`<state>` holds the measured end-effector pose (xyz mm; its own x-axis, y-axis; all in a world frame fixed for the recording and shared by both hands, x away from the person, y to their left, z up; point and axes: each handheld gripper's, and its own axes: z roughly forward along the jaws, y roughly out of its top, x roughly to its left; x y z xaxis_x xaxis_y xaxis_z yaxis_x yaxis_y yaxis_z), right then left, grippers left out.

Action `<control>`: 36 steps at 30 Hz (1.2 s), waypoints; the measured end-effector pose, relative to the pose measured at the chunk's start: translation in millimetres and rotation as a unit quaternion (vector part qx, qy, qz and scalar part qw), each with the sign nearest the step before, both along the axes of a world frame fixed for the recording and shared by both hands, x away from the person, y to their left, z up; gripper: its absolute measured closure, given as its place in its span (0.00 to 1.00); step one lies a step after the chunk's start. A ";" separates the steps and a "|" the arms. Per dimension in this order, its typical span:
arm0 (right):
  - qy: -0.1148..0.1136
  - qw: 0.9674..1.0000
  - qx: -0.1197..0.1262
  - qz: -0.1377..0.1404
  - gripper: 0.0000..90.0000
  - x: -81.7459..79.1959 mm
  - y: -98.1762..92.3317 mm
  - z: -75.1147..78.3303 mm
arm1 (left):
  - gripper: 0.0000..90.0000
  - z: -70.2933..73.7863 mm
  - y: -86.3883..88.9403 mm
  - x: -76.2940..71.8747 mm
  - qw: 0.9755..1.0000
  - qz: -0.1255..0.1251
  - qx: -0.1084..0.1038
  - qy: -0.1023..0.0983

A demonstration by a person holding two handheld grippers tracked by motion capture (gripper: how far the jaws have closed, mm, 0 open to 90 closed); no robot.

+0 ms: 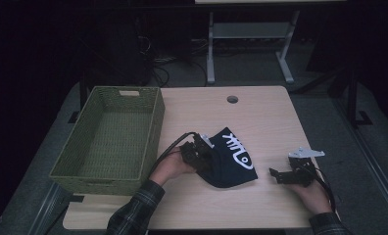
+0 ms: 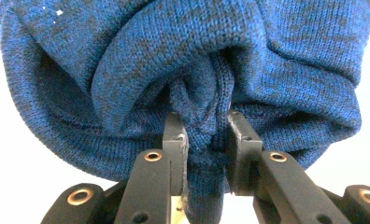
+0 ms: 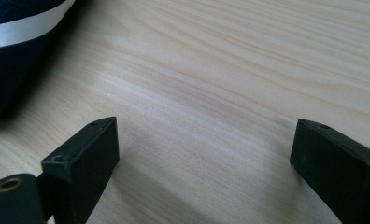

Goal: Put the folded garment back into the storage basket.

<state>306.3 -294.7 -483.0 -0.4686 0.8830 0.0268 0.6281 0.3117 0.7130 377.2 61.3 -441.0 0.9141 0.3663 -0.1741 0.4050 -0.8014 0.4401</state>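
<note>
Left gripper (image 2: 205,140): fingers clamped on a bunched fold of the blue knit beanie (image 1: 230,159), cloth pinched between the pads. Right gripper (image 3: 204,154): fingers wide, nothing between them, beanie off to one side. I judge the grip sound; I'd lift straight up, clearing the desk (image 1: 260,117), before swinging toward the wicker basket (image 1: 111,139)
</note>
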 end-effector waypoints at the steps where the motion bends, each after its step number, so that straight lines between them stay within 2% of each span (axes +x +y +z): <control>1: 0.000 1.000 0.000 0.000 0.09 0.0 0.0 0.0 | 0.81 0.9 1.1 0.1 1.000 0.002 -0.005 0.004; 6: 0.000 1.000 0.000 0.000 0.09 0.0 0.0 0.0 | 0.82 5.9 3.0 -0.1 1.000 0.009 -0.016 0.007; 12: 0.000 1.000 0.000 0.000 0.09 0.1 -0.1 0.0 | 0.82 20.4 4.9 -1.8 0.999 0.012 -0.034 -0.006; 14: 0.000 1.000 0.000 0.000 0.09 0.0 0.0 0.0 | 0.82 27.7 5.0 -2.2 0.999 0.023 -0.044 -0.009; 22: 0.000 1.000 0.000 0.000 0.08 0.0 0.0 0.0 | 0.82 41.9 5.6 -2.0 0.998 0.029 -0.056 -0.013; 28: 0.000 1.000 0.000 0.000 0.09 0.0 0.0 0.0 | 0.82 64.5 11.1 0.7 0.996 0.037 -0.075 -0.018; 31: 0.000 1.000 0.000 0.000 0.09 0.0 0.0 0.0 | 0.82 83.0 14.8 2.2 0.995 0.038 -0.083 -0.025; 32: 0.000 1.000 0.000 0.000 0.09 0.0 0.0 0.0 | 0.82 83.0 14.8 2.2 0.995 0.038 -0.083 -0.025; 36: 0.000 1.000 0.000 -0.001 0.08 -0.1 0.1 0.0 | 0.82 99.6 18.5 3.9 0.995 0.037 -0.088 -0.034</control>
<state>306.2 -294.6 -483.0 -0.4673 0.8837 0.0277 0.6292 0.3104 0.7126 381.0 79.8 -341.3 0.8979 0.4015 -0.1805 0.4241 -0.6790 0.5993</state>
